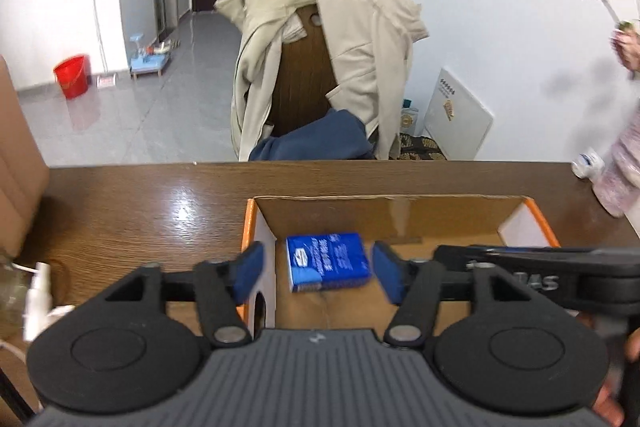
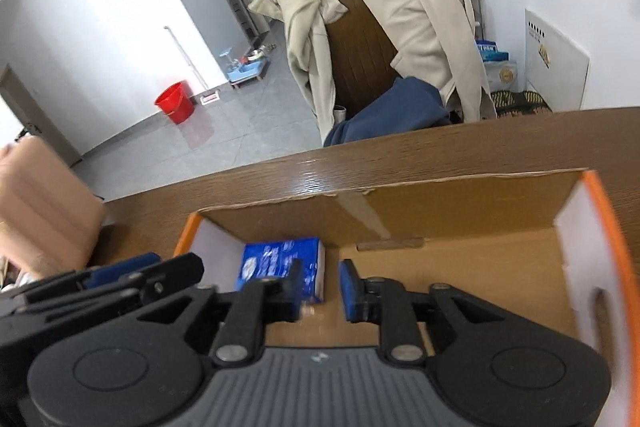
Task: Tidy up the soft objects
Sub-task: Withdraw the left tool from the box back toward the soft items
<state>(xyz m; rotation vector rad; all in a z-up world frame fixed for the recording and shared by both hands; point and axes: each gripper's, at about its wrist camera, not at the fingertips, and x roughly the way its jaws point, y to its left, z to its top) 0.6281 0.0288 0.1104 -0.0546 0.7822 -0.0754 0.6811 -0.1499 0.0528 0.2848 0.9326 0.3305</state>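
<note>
The left gripper (image 1: 318, 271) is held over the cardboard box (image 1: 400, 205) near the table's (image 1: 140, 203) far edge, jaws spread wide and empty. The blue tissue pack (image 1: 327, 261) lies on the box floor by the left wall, seemingly clear of the pads. If the jaws were closed off-centre, the slick film wrap could be skidded or crushed, since the pack looks soft. The right gripper (image 2: 320, 287), jaws partly spread and empty, could be knocked against the left.
</note>
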